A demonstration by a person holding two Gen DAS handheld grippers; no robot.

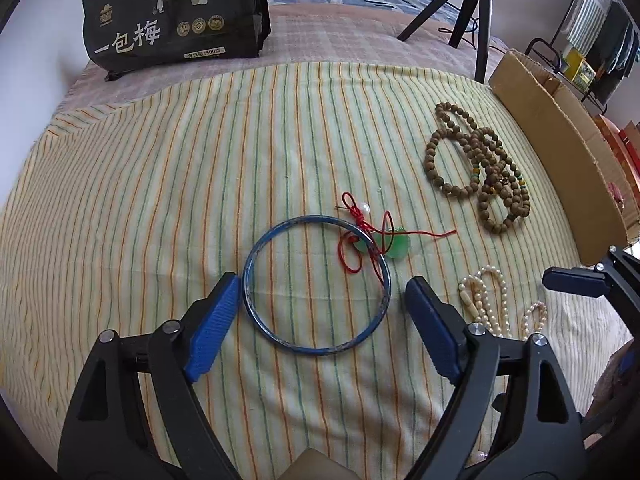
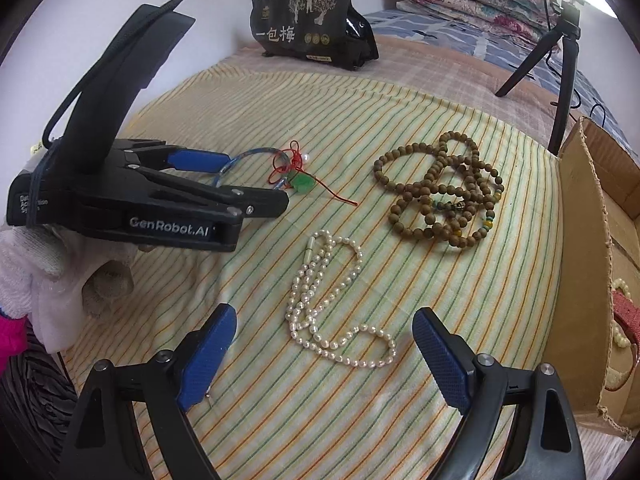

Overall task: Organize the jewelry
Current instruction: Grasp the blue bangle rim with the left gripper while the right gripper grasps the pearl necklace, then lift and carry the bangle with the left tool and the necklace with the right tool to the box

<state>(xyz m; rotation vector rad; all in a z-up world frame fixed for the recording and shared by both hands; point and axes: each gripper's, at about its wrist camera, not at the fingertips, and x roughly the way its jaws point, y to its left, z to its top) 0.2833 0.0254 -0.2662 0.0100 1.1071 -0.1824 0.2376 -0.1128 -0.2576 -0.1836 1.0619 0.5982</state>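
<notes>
L gripper (image 1: 322,312) fingers spread wide, straddling thin blue ring bangle (image 1: 317,286) flat on striped bed cloth (image 1: 160,184), nothing grasped. R gripper (image 2: 324,354) also released, over white pearl necklace (image 2: 324,304). Brown wooden bead strands (image 2: 440,192) lie toward cardboard box (image 2: 588,216) at cloth's right edge.

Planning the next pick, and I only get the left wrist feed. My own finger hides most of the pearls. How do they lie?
Observer: The pearl necklace lies as one loose, looped strand on the striped cloth.
Operator: Is the right hand-held gripper on it?
Observer: No. The right hand-held gripper is open, and the strand lies between its fingers, ungripped.
Operator: Anything in the cardboard box?
Observer: Yes. The cardboard box already holds a red item with cream beads.
</notes>
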